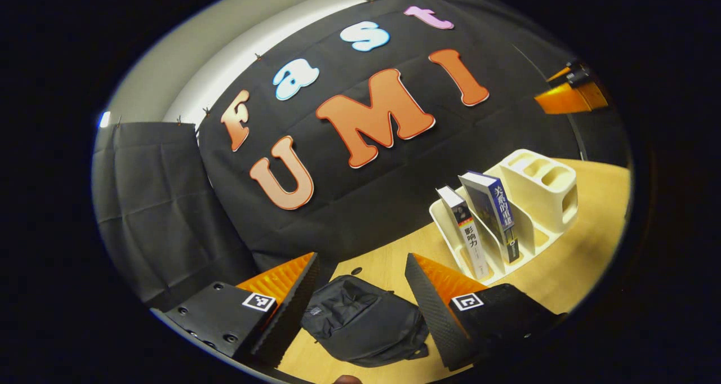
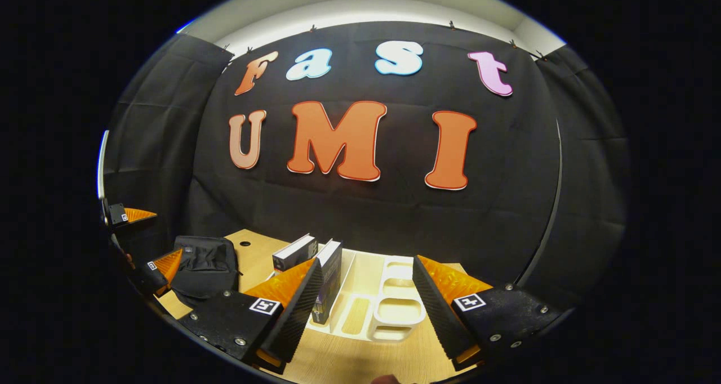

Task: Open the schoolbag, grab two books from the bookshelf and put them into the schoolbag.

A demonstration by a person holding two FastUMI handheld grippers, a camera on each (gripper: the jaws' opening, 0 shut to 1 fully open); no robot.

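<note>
Schoolbag (image 1: 363, 322), black and slumped, lies closed on the wooden table (image 1: 569, 271), seen in the left gripper view directly between and just beyond the fingers of the left gripper (image 1: 360, 288); those fingers are spread wide, holding nothing, apart from the bag. Right of the bag in that view stands the cream bookshelf (image 1: 541, 204), with two books upright and leaning in its slots: a white-spined book (image 1: 467, 232) nearer the bag, a dark blue book (image 1: 495, 212) just beside it. Right gripper view: the right gripper (image 2: 366, 291) hangs above the near end of the bookshelf (image 2: 394, 305), fingers spread, empty, its left finger overlapping the dark blue book (image 2: 329, 277); the white-spined book (image 2: 294, 253) sits just beyond. Schoolbag (image 2: 203, 263) lies well to the left on the table (image 2: 360, 361), with the left gripper (image 2: 143, 243) at the far left edge beside it. A small round hole (image 1: 356, 271) shows in the tabletop behind the bag.
</note>
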